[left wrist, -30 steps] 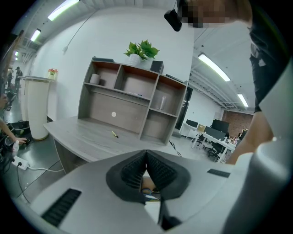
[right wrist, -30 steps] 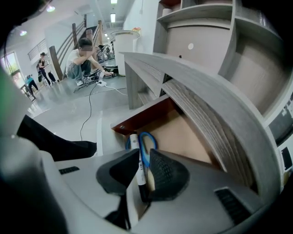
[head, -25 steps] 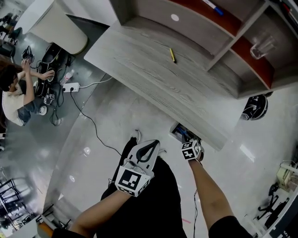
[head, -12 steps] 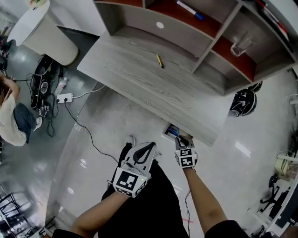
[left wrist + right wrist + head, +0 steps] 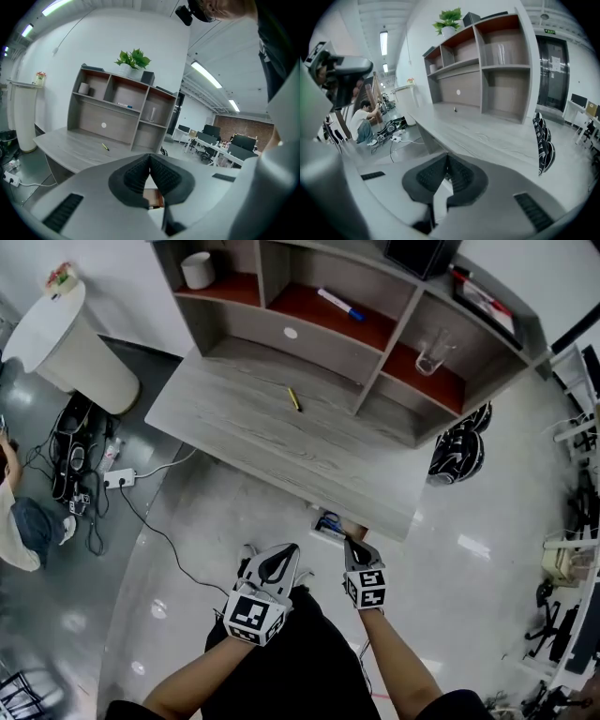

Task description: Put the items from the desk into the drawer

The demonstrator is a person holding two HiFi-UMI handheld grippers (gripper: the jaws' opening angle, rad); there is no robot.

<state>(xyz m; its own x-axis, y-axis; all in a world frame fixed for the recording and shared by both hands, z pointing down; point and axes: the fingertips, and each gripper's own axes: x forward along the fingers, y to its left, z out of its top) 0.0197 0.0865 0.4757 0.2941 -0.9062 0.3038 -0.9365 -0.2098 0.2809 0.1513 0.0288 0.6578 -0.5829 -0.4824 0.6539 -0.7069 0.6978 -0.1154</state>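
Note:
A yellow pen point(image 5: 294, 398) lies alone on the grey wooden desk point(image 5: 244, 427), in front of the shelf unit; the same pen point(image 5: 105, 146) shows small in the left gripper view. Under the desk's front edge a drawer point(image 5: 328, 524) stands slightly open with blue contents showing. My left gripper point(image 5: 284, 553) hangs over the floor short of the desk, shut and empty, its pads point(image 5: 140, 173) pressed together. My right gripper point(image 5: 352, 545) is beside it, just below the drawer, also shut with nothing held; its pads point(image 5: 459, 176) touch at the tip.
The shelves hold a blue marker point(image 5: 339, 305), a drinking glass point(image 5: 432, 352) and a white cup point(image 5: 197, 270). A white round stand point(image 5: 70, 334) is left of the desk. Cables and a power strip point(image 5: 117, 479) lie on the floor. A black helmet-like object point(image 5: 457, 454) sits at the desk's right end.
The view has drawn back from the desk, so more of the shelf unit shows. The right gripper has come away from the drawer toward my body. Both grippers stay shut.

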